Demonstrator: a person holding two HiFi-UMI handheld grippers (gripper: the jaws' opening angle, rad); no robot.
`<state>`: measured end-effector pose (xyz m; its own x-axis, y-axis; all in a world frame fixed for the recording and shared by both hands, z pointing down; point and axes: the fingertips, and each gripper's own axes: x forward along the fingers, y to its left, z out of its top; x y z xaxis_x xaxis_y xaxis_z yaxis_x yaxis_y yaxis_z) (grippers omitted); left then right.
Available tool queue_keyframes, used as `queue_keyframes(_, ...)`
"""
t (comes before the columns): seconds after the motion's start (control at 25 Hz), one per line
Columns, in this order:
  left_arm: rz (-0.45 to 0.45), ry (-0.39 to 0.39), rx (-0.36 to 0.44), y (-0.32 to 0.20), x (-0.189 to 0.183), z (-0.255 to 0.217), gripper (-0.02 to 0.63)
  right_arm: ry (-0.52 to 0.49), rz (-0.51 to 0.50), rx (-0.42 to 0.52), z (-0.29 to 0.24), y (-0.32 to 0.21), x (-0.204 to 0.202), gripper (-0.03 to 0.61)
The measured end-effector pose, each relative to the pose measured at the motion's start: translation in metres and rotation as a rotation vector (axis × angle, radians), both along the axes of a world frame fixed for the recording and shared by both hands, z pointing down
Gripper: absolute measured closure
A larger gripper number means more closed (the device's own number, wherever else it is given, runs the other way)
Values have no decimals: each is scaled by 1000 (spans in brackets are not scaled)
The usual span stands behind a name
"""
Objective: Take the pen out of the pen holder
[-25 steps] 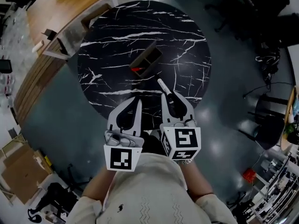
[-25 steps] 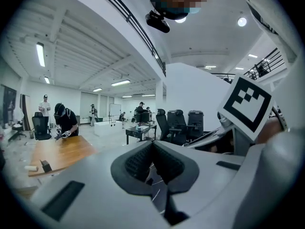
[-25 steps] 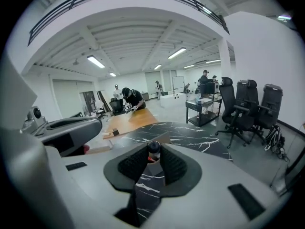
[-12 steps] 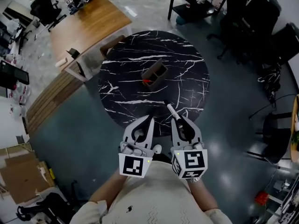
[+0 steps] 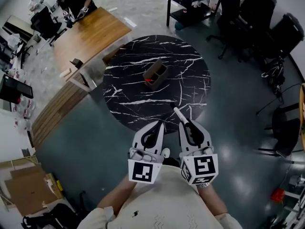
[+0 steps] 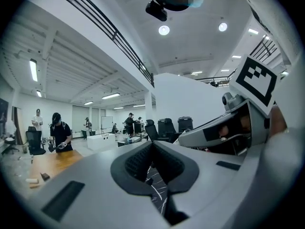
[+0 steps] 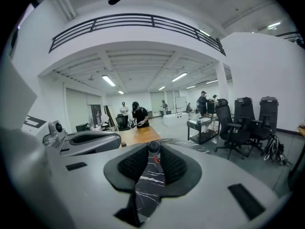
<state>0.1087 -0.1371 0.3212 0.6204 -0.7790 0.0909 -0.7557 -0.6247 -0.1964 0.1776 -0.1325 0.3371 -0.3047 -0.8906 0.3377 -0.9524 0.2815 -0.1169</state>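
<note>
The brown pen holder (image 5: 155,74) stands near the middle of the round black marble table (image 5: 190,75), with something red (image 5: 149,80) at its near end. My right gripper (image 5: 184,121) is held close to my body, off the table's near edge, shut on a white pen (image 5: 178,114) that sticks out past the jaws. In the right gripper view the pen's round end (image 7: 153,148) shows between the pads of the right gripper (image 7: 153,152). My left gripper (image 5: 159,124) is beside it, shut with nothing in it; the left gripper (image 6: 153,146) shows its jaws meeting.
A wooden desk (image 5: 90,32) adjoins the table at the left, with people working near it. Black office chairs (image 5: 267,18) and a dark side table (image 5: 190,4) stand at the back right. Grey floor surrounds the table.
Both grippers, the right one still holding the pen, have drawn back from over the table's near edge. The table and pen holder now look smaller and farther away.
</note>
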Motion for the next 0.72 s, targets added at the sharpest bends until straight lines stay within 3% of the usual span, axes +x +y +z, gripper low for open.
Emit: queue_keyframes(0.72, -46, -17, -23, 31, -24, 9, 604, -12, -6, -24, 10, 24, -13, 488)
